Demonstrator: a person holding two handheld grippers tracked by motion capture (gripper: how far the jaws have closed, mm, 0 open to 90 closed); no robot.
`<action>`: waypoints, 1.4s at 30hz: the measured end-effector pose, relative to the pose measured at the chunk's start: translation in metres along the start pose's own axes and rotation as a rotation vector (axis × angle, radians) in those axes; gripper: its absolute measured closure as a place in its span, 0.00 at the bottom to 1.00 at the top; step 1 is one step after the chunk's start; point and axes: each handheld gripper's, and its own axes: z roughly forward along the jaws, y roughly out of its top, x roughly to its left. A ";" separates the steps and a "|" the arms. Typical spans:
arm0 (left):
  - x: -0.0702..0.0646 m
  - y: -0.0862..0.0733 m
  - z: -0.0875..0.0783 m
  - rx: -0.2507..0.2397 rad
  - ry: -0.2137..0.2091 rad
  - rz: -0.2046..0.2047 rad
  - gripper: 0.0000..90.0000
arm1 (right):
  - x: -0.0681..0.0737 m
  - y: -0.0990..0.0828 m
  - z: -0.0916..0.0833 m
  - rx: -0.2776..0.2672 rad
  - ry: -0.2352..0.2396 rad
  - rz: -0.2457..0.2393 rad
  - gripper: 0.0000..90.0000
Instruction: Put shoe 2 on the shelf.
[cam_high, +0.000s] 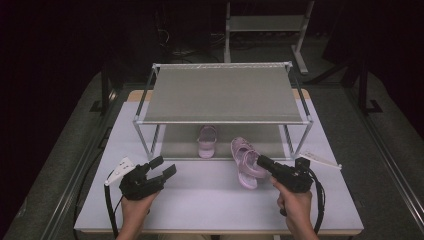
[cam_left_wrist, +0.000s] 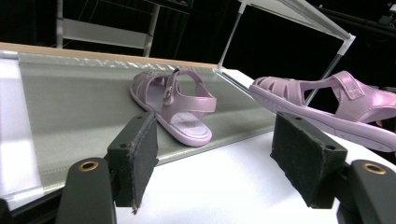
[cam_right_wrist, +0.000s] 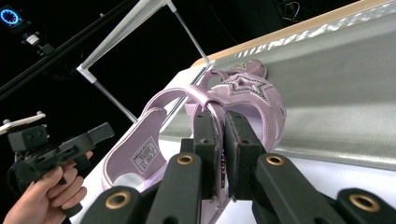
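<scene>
One pink sandal (cam_high: 207, 141) (cam_left_wrist: 175, 105) lies on the grey lower shelf (cam_high: 175, 145) of a metal rack. A second pink sandal (cam_high: 245, 162) (cam_right_wrist: 243, 88) (cam_left_wrist: 336, 105) is tipped on its side, with its toe on the lower shelf's front edge and its heel over the white table. My right gripper (cam_high: 261, 161) (cam_right_wrist: 223, 140) is shut on this sandal's strap. My left gripper (cam_high: 164, 166) (cam_left_wrist: 219, 154) hovers over the table to the left of the rack's front. It is open with nothing between its pads and faces the sandal on the shelf.
The rack's grey top shelf (cam_high: 222, 95) covers most of the lower one, with thin white posts (cam_high: 143, 137) at the corners. The white table (cam_high: 200, 200) has bare room in front of the rack. Another metal stand (cam_high: 265, 22) is in the dark behind.
</scene>
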 end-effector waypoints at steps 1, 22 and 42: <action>0.000 0.000 0.000 0.000 0.000 0.000 0.34 | 0.000 0.000 0.000 0.000 0.000 0.000 0.93; -0.002 -0.002 0.005 0.024 -0.022 0.001 0.31 | -0.005 0.008 0.034 -0.018 -0.051 -0.035 0.92; -0.005 -0.002 0.009 0.032 -0.044 0.019 0.30 | -0.019 0.017 0.088 -0.056 -0.124 -0.091 0.93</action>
